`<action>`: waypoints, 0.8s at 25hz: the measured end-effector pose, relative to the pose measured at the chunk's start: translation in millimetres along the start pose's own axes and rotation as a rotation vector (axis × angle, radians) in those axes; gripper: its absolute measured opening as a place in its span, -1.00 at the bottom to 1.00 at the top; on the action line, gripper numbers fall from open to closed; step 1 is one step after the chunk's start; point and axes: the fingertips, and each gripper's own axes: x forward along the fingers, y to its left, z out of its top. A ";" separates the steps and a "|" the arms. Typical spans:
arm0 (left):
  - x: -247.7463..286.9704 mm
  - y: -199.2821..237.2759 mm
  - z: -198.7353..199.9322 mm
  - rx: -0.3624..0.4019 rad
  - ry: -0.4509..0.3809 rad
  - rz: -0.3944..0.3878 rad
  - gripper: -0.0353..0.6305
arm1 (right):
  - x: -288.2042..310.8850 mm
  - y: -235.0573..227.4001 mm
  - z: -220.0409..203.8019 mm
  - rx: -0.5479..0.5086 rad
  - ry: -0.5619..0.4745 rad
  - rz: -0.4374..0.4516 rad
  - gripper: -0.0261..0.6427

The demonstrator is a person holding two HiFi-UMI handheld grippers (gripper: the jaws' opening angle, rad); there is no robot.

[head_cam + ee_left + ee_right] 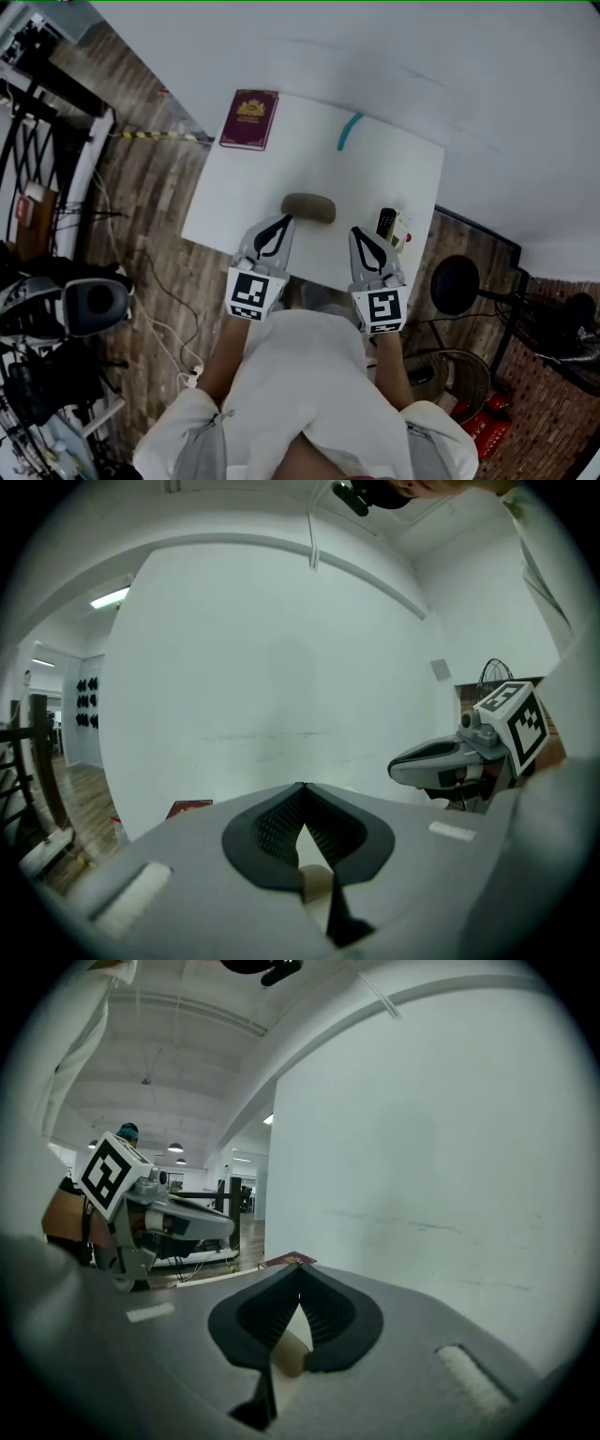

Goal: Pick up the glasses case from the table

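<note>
Lab or workroom: white partition wall (281, 667) ahead of the left hand-held gripper (285, 219), strip lights (111, 597) overhead, cables (167, 330) on wood floor (141, 206).
</note>
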 end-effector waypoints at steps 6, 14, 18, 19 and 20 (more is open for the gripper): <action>17.5 0.4 -10.1 -0.022 0.036 0.046 -0.84 | 20.7 -13.3 -17.4 -0.022 0.040 0.085 -0.89; 25.9 4.1 -42.8 -0.058 0.119 0.070 -0.84 | 62.3 -8.0 -52.7 -0.059 0.120 0.218 -0.81; 27.9 11.8 -61.5 -0.090 0.150 0.069 -0.84 | 85.2 0.1 -72.8 -0.054 0.160 0.267 -0.78; 29.3 14.0 -66.5 -0.098 0.158 0.066 -0.84 | 90.6 2.0 -78.2 -0.050 0.172 0.274 -0.77; 31.0 16.2 -71.3 -0.105 0.166 0.063 -0.84 | 95.4 4.0 -83.3 -0.049 0.186 0.280 -0.76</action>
